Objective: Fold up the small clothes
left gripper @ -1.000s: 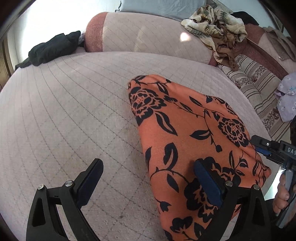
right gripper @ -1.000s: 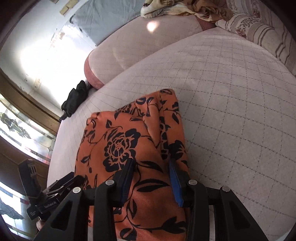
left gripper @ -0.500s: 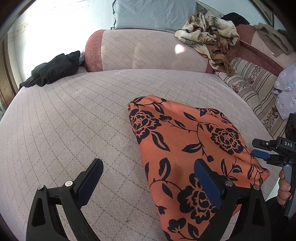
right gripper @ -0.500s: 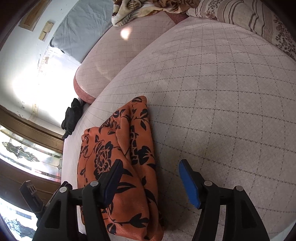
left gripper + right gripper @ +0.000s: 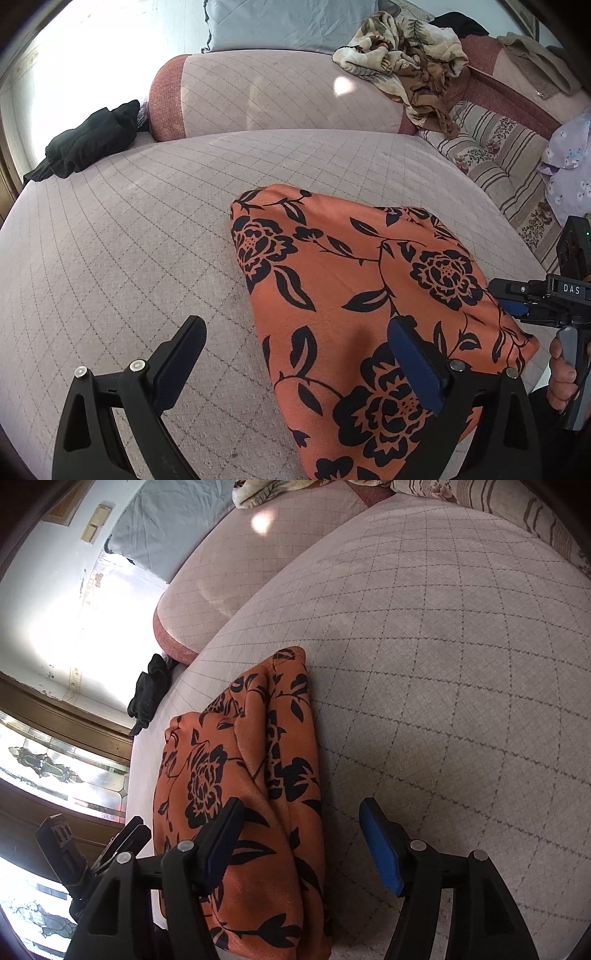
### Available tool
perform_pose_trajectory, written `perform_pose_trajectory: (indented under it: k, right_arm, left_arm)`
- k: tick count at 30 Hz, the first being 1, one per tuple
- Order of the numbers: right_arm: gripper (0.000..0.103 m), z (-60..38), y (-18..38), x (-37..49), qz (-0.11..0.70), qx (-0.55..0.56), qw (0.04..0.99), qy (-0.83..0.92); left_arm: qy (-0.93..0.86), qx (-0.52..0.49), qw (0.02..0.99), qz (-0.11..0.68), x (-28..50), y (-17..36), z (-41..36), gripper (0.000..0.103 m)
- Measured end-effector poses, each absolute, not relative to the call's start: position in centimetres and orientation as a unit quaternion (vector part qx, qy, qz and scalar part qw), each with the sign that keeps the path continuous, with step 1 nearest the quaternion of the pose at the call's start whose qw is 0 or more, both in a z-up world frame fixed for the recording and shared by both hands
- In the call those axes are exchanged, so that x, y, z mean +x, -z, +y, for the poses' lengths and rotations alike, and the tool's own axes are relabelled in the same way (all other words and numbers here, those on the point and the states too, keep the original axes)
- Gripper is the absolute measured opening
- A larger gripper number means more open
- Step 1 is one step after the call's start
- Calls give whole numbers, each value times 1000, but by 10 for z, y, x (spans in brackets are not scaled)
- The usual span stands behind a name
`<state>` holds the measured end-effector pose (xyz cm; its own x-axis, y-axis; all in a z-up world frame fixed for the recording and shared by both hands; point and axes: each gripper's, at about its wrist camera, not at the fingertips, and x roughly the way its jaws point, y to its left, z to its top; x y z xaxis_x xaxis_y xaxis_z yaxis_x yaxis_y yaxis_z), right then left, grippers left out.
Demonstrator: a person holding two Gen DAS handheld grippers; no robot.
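Note:
A folded orange garment with black flowers (image 5: 354, 295) lies on the quilted pink bed (image 5: 129, 240). It also shows in the right wrist view (image 5: 258, 775) as a layered stack. My left gripper (image 5: 295, 365) is open, its right finger over the garment's near edge and its left finger over bare quilt. My right gripper (image 5: 299, 845) is open, holding nothing, its left finger over the garment's near end. The right gripper also shows at the garment's right edge in the left wrist view (image 5: 517, 306).
A black garment (image 5: 88, 144) lies at the bed's far left. A pink bolster (image 5: 277, 92) runs along the back with a crumpled patterned cloth (image 5: 406, 70) on it. Striped bedding (image 5: 502, 162) and a lilac floral cloth (image 5: 569, 173) lie at the right.
My right gripper has opened and let go of the orange garment, then drawn back. The garment now lies flat and folded. My left gripper has stayed open and pulled back slightly.

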<state>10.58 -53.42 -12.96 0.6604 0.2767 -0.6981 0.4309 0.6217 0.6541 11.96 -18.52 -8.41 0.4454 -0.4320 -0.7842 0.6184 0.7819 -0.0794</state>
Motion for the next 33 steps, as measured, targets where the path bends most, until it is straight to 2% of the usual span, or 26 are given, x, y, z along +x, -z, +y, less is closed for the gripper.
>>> perform_pose_trajectory:
  k: [16,33]
  right_arm:
    - [73,-548,150,120,409,483,774,3]
    - [77,-516,150,156,430,445,784,-40]
  left_arm:
    - [324,107,822,456,125,98,-194,99]
    - [334,75,802,490,132,113,-198,99]
